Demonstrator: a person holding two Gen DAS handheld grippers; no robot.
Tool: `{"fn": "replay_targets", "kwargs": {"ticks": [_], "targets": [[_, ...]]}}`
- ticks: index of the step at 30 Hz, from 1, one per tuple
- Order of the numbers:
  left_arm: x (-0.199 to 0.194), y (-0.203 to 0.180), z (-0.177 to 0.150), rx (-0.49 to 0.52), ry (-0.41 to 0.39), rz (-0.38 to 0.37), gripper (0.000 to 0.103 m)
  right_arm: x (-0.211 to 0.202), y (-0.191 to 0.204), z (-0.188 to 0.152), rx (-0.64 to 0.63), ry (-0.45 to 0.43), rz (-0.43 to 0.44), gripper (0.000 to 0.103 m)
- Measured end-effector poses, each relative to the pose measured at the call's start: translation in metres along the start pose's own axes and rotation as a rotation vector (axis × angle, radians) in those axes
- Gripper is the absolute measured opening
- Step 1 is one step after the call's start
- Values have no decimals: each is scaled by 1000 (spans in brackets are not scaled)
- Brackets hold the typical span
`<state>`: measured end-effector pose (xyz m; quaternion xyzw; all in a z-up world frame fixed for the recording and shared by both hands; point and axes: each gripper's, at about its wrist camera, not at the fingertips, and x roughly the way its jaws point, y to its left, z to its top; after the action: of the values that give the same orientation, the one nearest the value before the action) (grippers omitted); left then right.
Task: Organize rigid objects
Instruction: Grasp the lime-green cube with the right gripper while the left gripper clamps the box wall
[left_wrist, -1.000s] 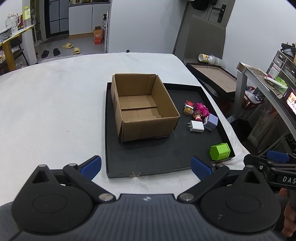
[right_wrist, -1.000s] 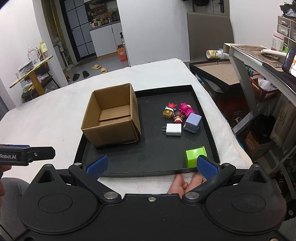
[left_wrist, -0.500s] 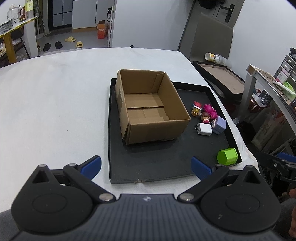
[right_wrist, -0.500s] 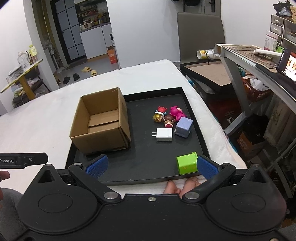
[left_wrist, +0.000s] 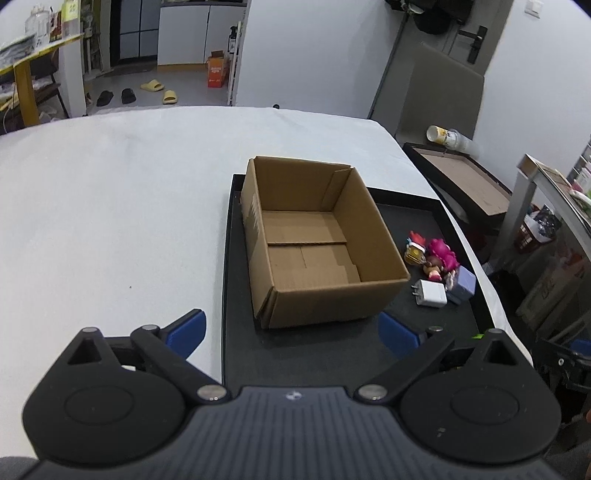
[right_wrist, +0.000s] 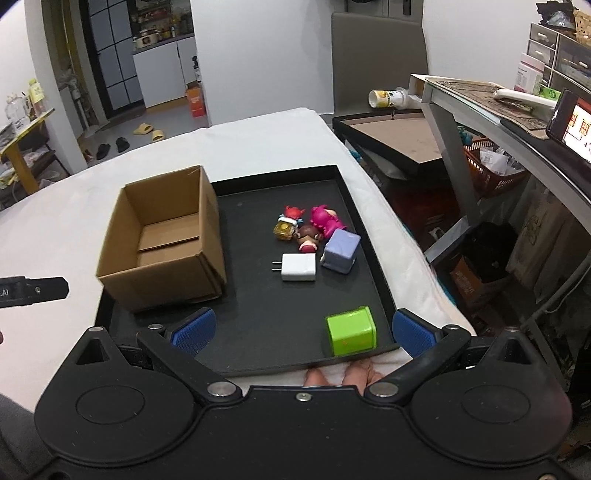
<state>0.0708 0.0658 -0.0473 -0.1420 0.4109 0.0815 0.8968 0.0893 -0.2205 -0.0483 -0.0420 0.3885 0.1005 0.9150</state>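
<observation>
An open, empty cardboard box (left_wrist: 317, 243) (right_wrist: 166, 236) stands on the left part of a black tray (left_wrist: 321, 350) (right_wrist: 258, 302). Right of it on the tray lie a white charger (right_wrist: 298, 266) (left_wrist: 431, 293), a lilac cube (right_wrist: 341, 250) (left_wrist: 463, 284), small toy figures (right_wrist: 308, 225) (left_wrist: 432, 254) and a green cube (right_wrist: 351, 330) at the near right corner. My left gripper (left_wrist: 291, 328) is open and empty, just before the box. My right gripper (right_wrist: 303, 326) is open and empty over the tray's near edge, the green cube between its fingertips.
The tray lies on a white-covered table (left_wrist: 110, 206). Right of the table stand a lower black tray with cardboard (right_wrist: 399, 136), a tipped cup (right_wrist: 388, 98) and a grey desk (right_wrist: 480, 99) with a red basket beneath. My left gripper's tip shows at the right wrist view's left edge (right_wrist: 33, 291).
Both grippers have moved forward toward the tray. The box and the objects loom larger. The green cube now sits between my right fingertips. Both grippers stay open.
</observation>
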Motion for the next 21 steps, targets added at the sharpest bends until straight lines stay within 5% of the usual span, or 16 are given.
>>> {"fn": "replay_targets", "kwargs": {"ticks": [9,21], "targets": [[46,14,11,-68,2,-26,95,37,-1,3,9,62,-52,88],[98,33,24,-193,11,-54,57,92,-5,0,2,161,-131,73]]}}
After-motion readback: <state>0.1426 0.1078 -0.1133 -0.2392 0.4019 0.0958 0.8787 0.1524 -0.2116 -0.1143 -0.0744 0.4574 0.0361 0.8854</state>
